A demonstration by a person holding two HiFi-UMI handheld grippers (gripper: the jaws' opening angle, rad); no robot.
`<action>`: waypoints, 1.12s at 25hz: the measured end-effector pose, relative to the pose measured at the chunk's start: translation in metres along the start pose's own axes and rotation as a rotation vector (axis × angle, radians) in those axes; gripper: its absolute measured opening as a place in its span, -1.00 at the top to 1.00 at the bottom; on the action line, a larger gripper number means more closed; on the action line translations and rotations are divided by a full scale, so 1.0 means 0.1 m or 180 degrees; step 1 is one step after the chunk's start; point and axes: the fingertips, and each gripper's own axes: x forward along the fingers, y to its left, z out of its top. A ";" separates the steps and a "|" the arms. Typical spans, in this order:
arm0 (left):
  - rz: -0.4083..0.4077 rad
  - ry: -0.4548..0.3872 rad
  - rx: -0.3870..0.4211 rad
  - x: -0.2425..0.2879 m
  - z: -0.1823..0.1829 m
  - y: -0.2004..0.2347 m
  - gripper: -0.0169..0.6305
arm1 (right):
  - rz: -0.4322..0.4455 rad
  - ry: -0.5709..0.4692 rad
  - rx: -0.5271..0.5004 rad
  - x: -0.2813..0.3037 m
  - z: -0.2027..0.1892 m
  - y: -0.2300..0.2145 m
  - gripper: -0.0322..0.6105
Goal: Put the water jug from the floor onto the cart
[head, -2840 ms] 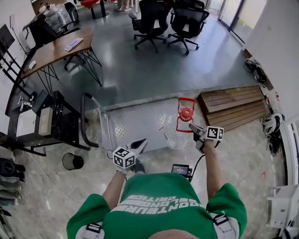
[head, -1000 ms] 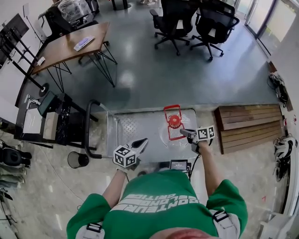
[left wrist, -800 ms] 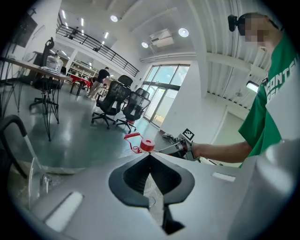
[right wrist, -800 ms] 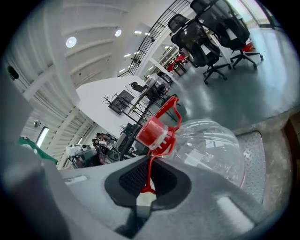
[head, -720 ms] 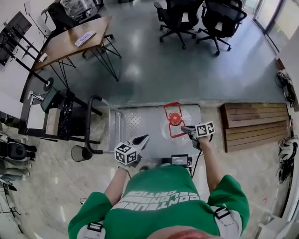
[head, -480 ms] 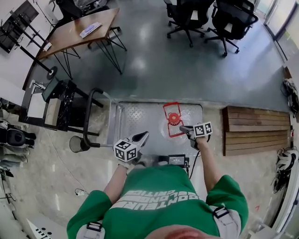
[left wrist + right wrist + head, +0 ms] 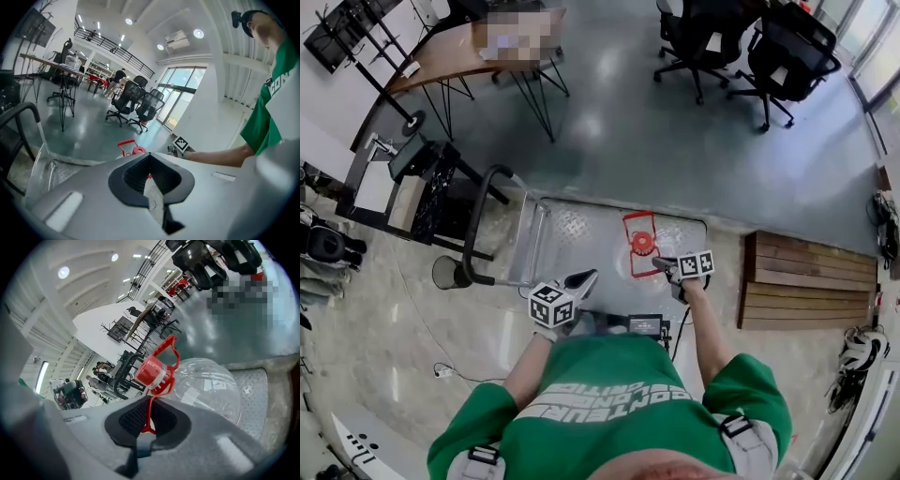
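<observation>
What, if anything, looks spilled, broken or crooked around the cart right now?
Nothing stands out. The water jug looks intact with its red cap on, held over the cart by its red handle, pinched in the right gripper. No spill shows.

Water jug [image 7: 664,240]: a large clear, round-shouldered bottle with a red cap [image 7: 642,247] and a red handle [image 7: 638,223], a hinged frame that stands raised above the cap. The jug stands roughly upright over the right-hand part of the cart [image 7: 581,234], its cap facing up. The lower bar of the handle is clamped between the fingers [image 7: 164,420] of the right gripper [image 7: 661,265]. Whether the base touches the deck cannot be told. Cart: a low platform trolley with a grey diamond-plate metal deck [image 7: 255,387] and a dark tubular push handle [image 7: 478,225] upright at its left end; it stands on the floor.
</observation>
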 end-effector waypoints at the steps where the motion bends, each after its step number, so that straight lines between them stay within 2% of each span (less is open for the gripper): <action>1: 0.0000 -0.0009 -0.0005 -0.01 0.01 0.03 0.91 | -0.0007 -0.0007 -0.0003 0.05 0.03 0.00 0.93; 10: -0.0050 -0.0008 -0.0028 -0.06 0.00 0.19 0.91 | -0.0147 0.0163 0.0002 0.45 -0.02 -0.11 0.93; 21: 0.0025 0.0070 -0.0146 -0.20 -0.06 0.52 0.91 | -0.0238 0.0410 0.0048 1.05 -0.06 -0.29 0.93; 28: 0.0083 0.0131 -0.0248 -0.31 -0.13 0.67 0.91 | -0.0318 0.0633 0.0104 1.42 -0.23 -0.45 0.93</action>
